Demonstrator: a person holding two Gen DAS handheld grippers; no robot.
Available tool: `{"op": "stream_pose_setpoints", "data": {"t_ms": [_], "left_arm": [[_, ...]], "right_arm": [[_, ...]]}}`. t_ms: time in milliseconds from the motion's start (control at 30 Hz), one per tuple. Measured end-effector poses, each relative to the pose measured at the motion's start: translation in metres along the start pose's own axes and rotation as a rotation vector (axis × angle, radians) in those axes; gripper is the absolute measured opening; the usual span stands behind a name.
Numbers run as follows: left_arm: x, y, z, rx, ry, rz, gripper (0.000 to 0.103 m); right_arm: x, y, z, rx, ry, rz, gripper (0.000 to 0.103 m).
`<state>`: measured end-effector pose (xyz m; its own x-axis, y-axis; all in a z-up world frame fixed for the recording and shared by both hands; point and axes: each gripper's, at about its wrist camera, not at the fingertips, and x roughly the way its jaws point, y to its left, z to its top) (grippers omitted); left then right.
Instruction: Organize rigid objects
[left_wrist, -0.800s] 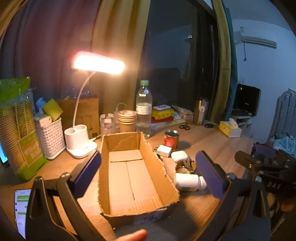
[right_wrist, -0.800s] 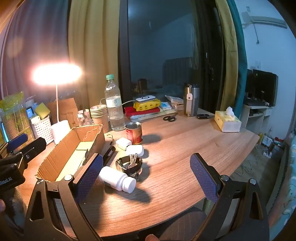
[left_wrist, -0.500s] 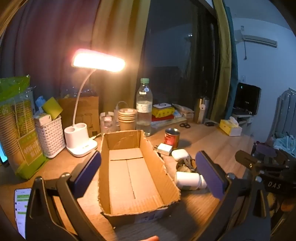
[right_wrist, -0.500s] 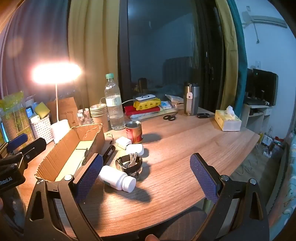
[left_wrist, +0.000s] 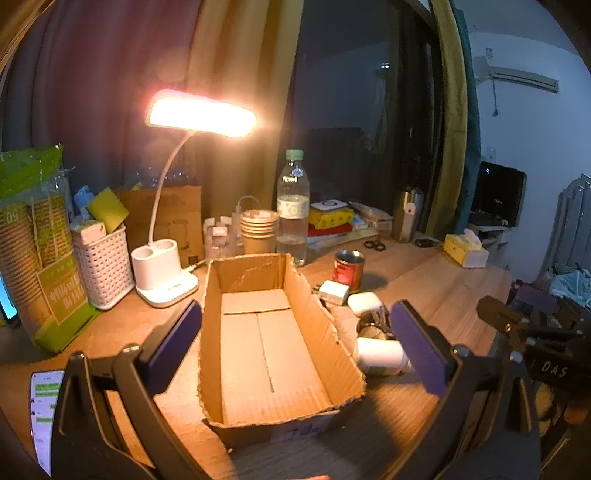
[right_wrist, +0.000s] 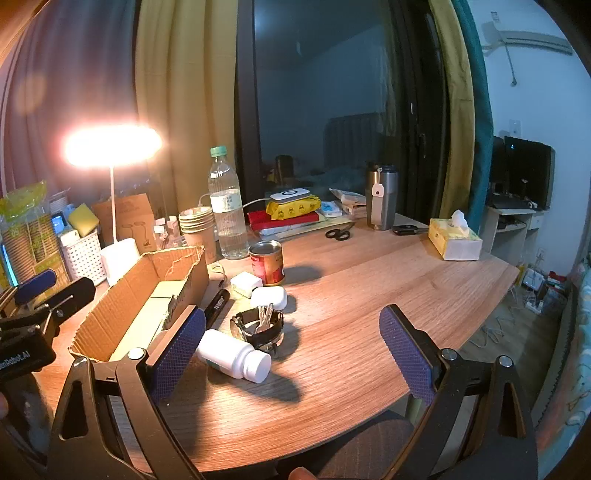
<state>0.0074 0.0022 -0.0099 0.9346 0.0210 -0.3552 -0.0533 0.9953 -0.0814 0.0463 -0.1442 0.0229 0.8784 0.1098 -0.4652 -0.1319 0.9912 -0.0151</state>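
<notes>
Left gripper (left_wrist: 295, 343): jaws are wide apart and hold nothing; the box is seen between them, a little further away.
Right gripper (right_wrist: 293, 345): jaws are wide apart and hold nothing; it hangs over the near edge of the table, pointing to the group of small things.
Box (left_wrist: 273, 343): cardboard, open on top, inside only the bare bottom is visible; it stands on the table left of the small things.
Bottle (right_wrist: 233, 354): white pill bottle, lying on its side, just right of the box and near the left pad of the right gripper.
Watch (right_wrist: 258, 326): dark strap, curled, with keys (right_wrist: 265, 315) resting in it; it touches or almost touches the bottle.
White case (right_wrist: 269, 297): small and rounded, just behind the watch.
Adapter (right_wrist: 245, 283): white block, between the case and the can.
Can (right_wrist: 266, 263): red, upright, open on top, behind the adapter.
Pen (right_wrist: 218, 302): black, lying along the right wall of the box.
Lamp (left_wrist: 201, 118): switched on, its white base stands left of the box.
Table (right_wrist: 388, 295): wooden, its right part is bare.
</notes>
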Motion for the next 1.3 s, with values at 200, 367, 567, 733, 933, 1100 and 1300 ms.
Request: {"op": "stream_pose_setpoints", "data": {"t_ms": [200, 367, 567, 733, 933, 1100, 1300], "left_arm": [[-0.0014, -0.0004, -0.0003, 0.000, -0.001, -0.001, 0.103], [-0.0008, -0.0008, 0.0004, -0.003, 0.001, -0.002, 0.103], [-0.0008, 0.0001, 0.0010, -0.007, -0.004, -0.002, 0.103], [-0.0010, 0.0003, 0.0006, -0.010, -0.003, -0.004, 0.103], [-0.0017, 0.0034, -0.0010, -0.018, -0.004, -0.002, 0.103], [0.0000, 0.0044, -0.0026, -0.026, 0.003, -0.006, 0.103], [-0.0005, 0.0060, -0.0025, -0.030, 0.001, -0.005, 0.103]], "right_arm": [[-0.0002, 0.0004, -0.0047, 0.001, -0.006, 0.000, 0.097], [-0.0005, 0.0022, -0.0030, 0.000, -0.008, -0.001, 0.097], [-0.0003, -0.0015, 0.0000, 0.003, -0.007, -0.004, 0.097], [-0.0001, 0.0000, 0.0001, 0.004, -0.005, 0.001, 0.097], [-0.0001, -0.0002, -0.0006, 0.005, -0.005, 0.004, 0.097], [0.0008, -0.0010, -0.0006, 0.007, -0.003, 0.004, 0.097], [0.0008, -0.0011, -0.0010, 0.006, -0.004, 0.004, 0.097]]}}
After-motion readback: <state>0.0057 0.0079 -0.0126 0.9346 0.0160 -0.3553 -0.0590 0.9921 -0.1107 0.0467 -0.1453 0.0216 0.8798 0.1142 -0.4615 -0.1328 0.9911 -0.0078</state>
